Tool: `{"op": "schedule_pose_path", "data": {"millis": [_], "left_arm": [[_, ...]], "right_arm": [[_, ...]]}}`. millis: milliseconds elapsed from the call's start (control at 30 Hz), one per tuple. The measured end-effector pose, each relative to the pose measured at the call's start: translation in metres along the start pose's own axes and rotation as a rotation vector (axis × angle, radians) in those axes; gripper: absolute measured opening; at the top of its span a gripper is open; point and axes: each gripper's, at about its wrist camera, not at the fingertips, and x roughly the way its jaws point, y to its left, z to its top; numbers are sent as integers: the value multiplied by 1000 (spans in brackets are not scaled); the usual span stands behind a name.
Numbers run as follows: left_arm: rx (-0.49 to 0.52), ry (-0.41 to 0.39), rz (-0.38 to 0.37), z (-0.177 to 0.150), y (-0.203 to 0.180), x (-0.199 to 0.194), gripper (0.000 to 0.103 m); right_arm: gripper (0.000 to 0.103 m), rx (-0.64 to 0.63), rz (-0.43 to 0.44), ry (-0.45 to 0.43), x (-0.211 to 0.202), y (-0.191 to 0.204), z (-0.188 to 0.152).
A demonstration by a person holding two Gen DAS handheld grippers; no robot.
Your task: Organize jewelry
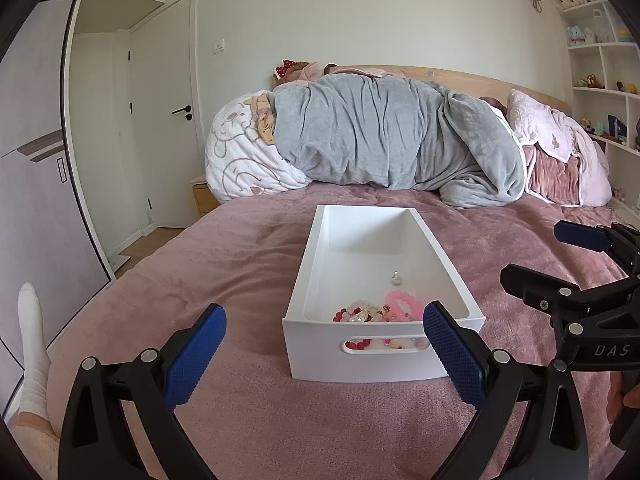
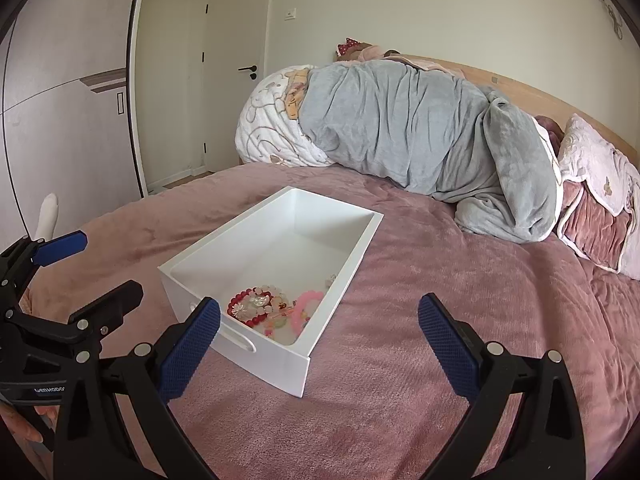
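A white open box (image 1: 320,240) (image 2: 224,240) lies on the pink bedspread. Several bead bracelets, red, clear and pink (image 1: 376,312) (image 2: 272,306), are heaped at its near end. A small silver piece (image 1: 396,278) lies further in. My left gripper (image 1: 326,356) is open and empty just in front of the box's handle slot. It also shows at the left of the right wrist view (image 2: 92,260). My right gripper (image 2: 320,344) is open and empty by the box's near right corner. It also shows at the right of the left wrist view (image 1: 556,252).
A rolled grey blanket (image 1: 384,136) and pillows (image 1: 560,148) lie across the head of the bed. A wardrobe (image 1: 32,200) and door (image 1: 164,112) stand left. Shelves with toys (image 1: 600,60) stand right. A white-socked foot (image 1: 32,344) is at the bed's left edge.
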Motion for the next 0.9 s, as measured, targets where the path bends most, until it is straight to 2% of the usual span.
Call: {"op": "schedule_pose_path", "data": {"millis": [700,900], "left_arm": [[-26,18,3,-4,4,5,100],[-52,19,-20,-4,7,4,100]], "right_arm": [[98,8,-1,7,3,0,-2],[98,12,1,14,6,-1,-4]]}}
